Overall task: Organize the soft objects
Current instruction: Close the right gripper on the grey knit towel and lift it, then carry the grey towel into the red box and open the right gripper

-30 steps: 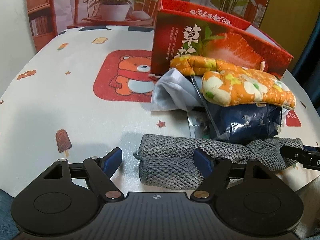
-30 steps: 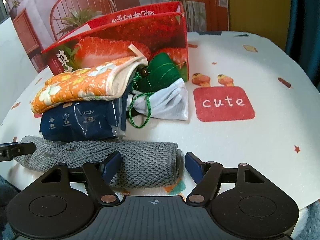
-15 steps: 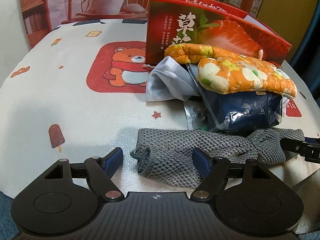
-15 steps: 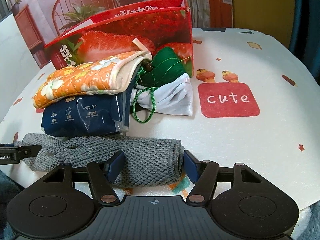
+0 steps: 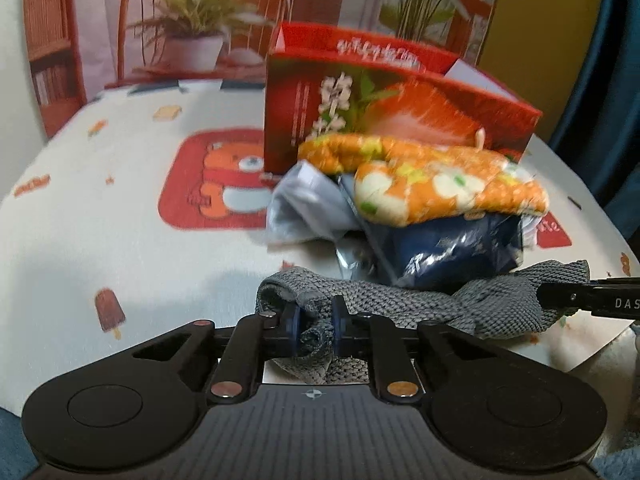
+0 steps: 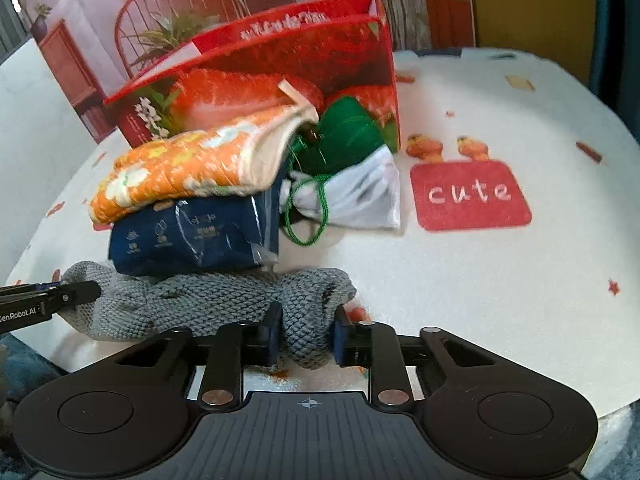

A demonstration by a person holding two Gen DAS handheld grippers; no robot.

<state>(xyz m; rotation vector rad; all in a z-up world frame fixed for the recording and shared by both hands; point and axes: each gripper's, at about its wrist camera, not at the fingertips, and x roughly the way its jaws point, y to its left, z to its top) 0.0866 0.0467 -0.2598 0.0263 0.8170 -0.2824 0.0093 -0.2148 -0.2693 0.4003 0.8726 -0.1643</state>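
Both my claws, left claw (image 5: 316,326) and right claw (image 6: 305,336), are closing on the grey towel (image 6: 208,300); lifting may topple the navy packet (image 6: 192,236) resting on it.

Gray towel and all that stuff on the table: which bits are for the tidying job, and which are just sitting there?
For the job:
- gray towel, pinched at both ends, left tool and right tool closing on it
- orange flowery mitt
- blue packet
- white pouch
- green pouch
- red strawberry box

Just there:
- tablecloth
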